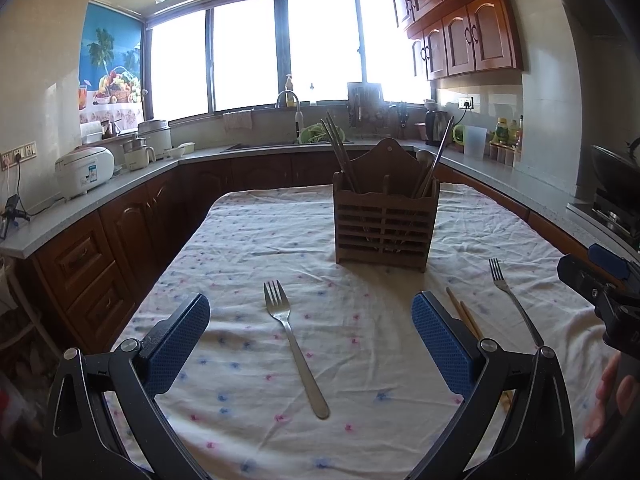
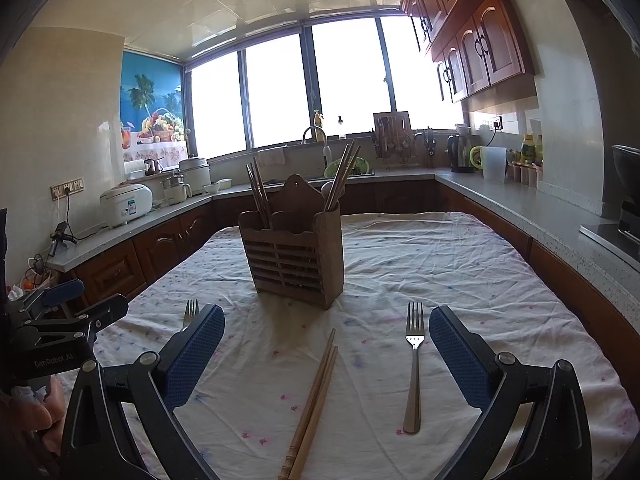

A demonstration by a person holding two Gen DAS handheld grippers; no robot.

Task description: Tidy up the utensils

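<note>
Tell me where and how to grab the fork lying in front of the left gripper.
Grip the fork mid-handle, coming straight down from above with the open left gripper. It lies flat on the tablecloth, tines toward the wooden holder, so close across the handle's narrow width.

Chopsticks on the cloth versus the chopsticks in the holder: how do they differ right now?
The loose chopsticks lie flat on the tablecloth in front of the wooden utensil holder; the stored chopsticks stand on end, leaning, in its compartments. The loose pair looks pale tan; the stored ones look darker brown. Neither is touched by a gripper.
</note>
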